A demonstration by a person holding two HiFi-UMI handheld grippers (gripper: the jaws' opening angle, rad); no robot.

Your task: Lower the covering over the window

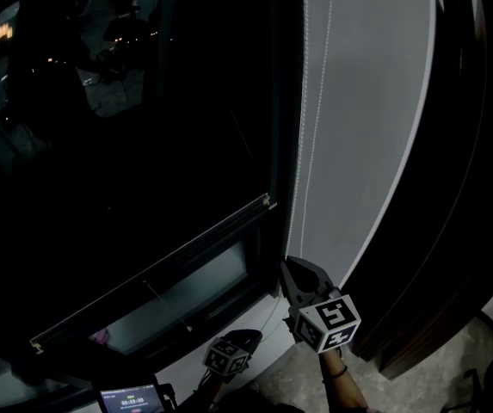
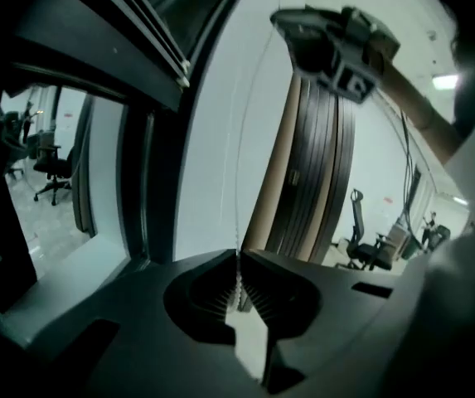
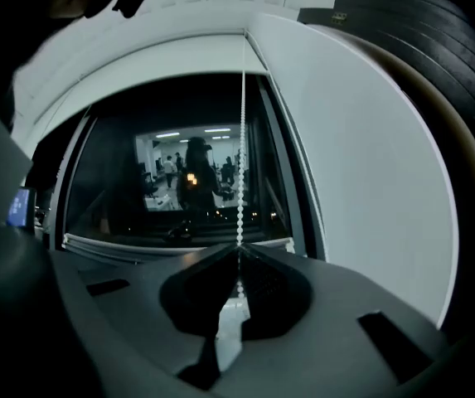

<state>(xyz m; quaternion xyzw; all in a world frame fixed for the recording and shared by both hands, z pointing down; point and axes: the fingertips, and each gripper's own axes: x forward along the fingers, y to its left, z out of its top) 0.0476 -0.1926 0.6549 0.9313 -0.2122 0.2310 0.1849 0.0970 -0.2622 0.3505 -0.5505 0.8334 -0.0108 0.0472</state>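
Two claws, one bead chain [image 3: 242, 164], hanging beside the window frame. The right claw [image 3: 239, 249] is clamped on it higher up and the left claw [image 2: 238, 257] lower down, likely stacked for hand-over-hand hauling. The window pane [image 1: 143, 144] is dark and bare. The covering is not in view, presumably rolled up above.

Pale speckled floor [image 1: 435, 377] at lower right of the head view. Standing upright on it, just beside the white wall [image 1: 358, 101]: a tall stack of dark panels [image 1: 461, 213], seen edge-on, base meeting the floor. Farther back in the left gripper view, on a lit stretch of floor, a black office chair [image 2: 361, 243]. Another office chair [image 2: 50, 168] at far left, seen in the glass. Below the dark window [image 1: 126, 144], a narrow white ledge [image 1: 186, 364] along the frame. Small pink object [image 1: 100, 336] near its left end, resting place unclear.
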